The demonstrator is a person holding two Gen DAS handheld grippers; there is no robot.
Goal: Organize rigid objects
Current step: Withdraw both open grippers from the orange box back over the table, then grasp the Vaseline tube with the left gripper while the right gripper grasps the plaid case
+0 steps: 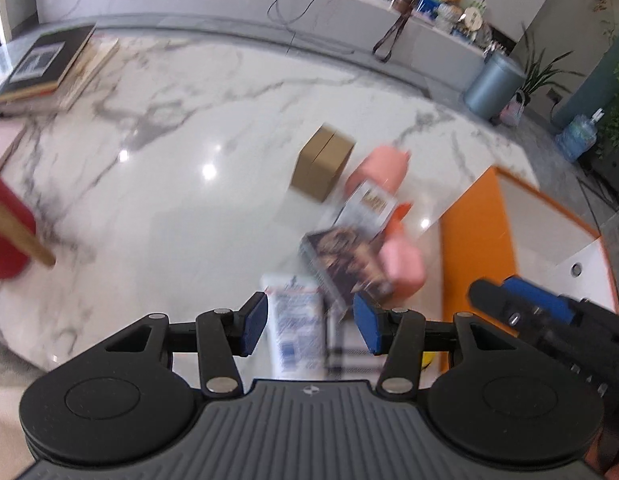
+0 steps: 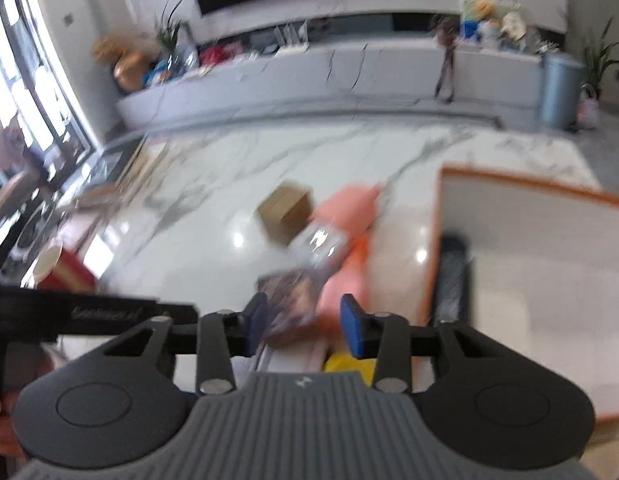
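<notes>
Between picks: both grippers hovering over the clutter near the tabletop's right edge.
Left gripper [image 1: 309, 326] and right gripper [image 2: 305, 328] both standing part-open, holding nothing; next, probably closing on the white tube [image 1: 295, 320] for the orange-rimmed bin [image 2: 529, 240].

Ahead of me on the table [image 1: 169, 152] a small brown cardboard box [image 1: 323, 164] stands just beside a toppled pink bottle [image 1: 383, 172] and a dark printed box [image 1: 345, 262].

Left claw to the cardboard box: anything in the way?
Yes. Between the left claw and the cardboard box lie a white tube, a dark printed packet and a pink bottle, clustered right of a straight line.
</notes>
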